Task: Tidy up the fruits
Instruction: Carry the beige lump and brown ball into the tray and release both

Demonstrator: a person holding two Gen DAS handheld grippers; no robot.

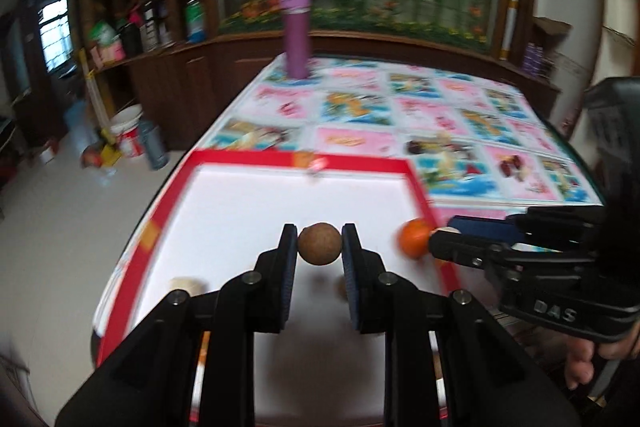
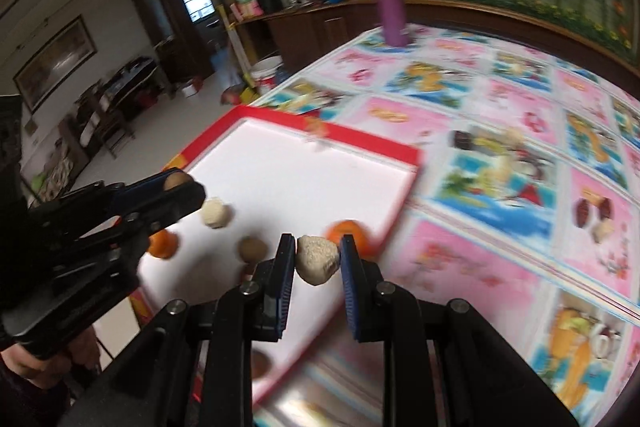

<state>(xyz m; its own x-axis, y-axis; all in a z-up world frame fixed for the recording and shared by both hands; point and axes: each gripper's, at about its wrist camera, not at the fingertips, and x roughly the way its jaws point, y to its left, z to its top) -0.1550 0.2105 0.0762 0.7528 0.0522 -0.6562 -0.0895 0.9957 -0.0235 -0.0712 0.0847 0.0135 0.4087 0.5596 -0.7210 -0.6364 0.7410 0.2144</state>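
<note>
Left gripper [image 1: 320, 247] jaws clamped on a brown round fruit [image 1: 320, 244] above the tray [image 1: 256, 159]; right gripper [image 2: 318, 259] jaws clamped on a pale bumpy fruit [image 2: 317, 259]. Advice: lower each beside its like – pale fruit [image 2: 215, 213], brown fruit [image 2: 253, 249] – before releasing

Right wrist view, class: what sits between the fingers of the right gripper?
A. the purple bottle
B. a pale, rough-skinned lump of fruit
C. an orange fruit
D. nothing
B: the right gripper is shut on a pale rough fruit, held above the red-rimmed tray.
</note>
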